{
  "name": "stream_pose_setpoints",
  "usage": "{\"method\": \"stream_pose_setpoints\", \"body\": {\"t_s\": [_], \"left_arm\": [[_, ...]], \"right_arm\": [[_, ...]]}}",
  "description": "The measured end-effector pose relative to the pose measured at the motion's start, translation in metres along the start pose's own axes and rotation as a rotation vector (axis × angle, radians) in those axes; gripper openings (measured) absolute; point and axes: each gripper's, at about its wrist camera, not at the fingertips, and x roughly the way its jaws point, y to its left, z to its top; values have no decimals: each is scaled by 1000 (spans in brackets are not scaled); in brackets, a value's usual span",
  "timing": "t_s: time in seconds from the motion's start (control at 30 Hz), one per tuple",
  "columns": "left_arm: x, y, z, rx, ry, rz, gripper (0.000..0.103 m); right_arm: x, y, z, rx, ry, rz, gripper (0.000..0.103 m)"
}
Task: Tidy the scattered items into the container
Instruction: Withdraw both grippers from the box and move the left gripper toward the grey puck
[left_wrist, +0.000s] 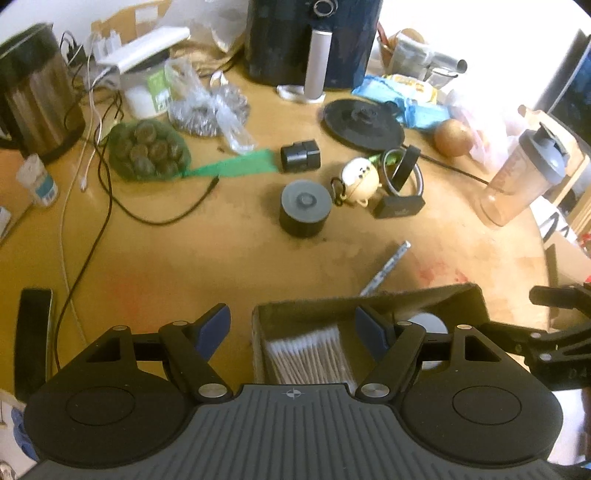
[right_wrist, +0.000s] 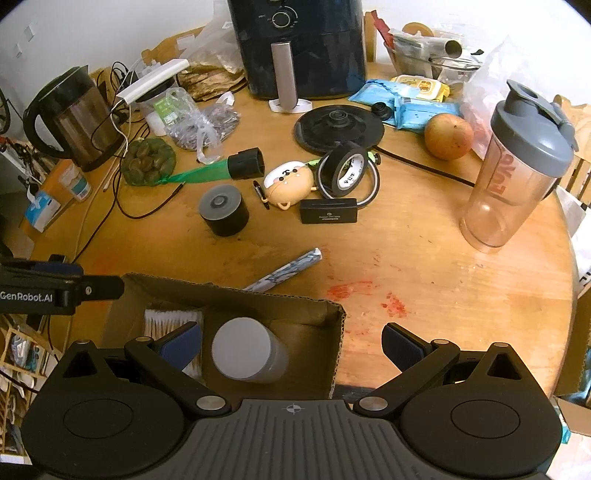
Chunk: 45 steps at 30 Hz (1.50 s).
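Both wrist cameras look steeply down, close above the cardboard box (left_wrist: 369, 306) (right_wrist: 277, 306), the left from its left end, the right from its right; both share the cluttered table (left_wrist: 221, 258) (right_wrist: 443, 277) beyond the box.

1. Round wooden tabletop (right_wrist: 443, 280), glossy varnish, red smears near the middle.
2. White wall (right_wrist: 110, 33) behind, plain; two small pale fittings on it at far left.
3. Strong overexposed light at upper right, washes out that corner in the left wrist view.
4. Wooden rack (right_wrist: 18, 354) with small compartments below the tabletop edge, left side.
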Motion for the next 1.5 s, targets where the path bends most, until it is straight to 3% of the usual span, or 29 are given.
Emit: {"method": "stream_pose_setpoints", "body": {"t_s": [0.2, 0.63, 0.7, 0.83, 1.5], "left_arm": [[0, -1, 11, -8, -53, 7, 74], [0, -2, 31, 4, -141, 18, 74], [1, -4, 31, 20, -153, 23, 75], [1, -7, 33, 35, -183, 31, 87], [33, -14, 48, 77, -139, 46, 88]], "right_arm": [[-4, -5, 3, 6, -25, -2, 103], [-24, -16, 15, 17, -169, -28, 103], [-24, -17, 16, 18, -171, -32, 103], [-23, -20, 17, 12, -159, -24, 103], [-20, -32, 14, 1, -113, -4, 103]]}}
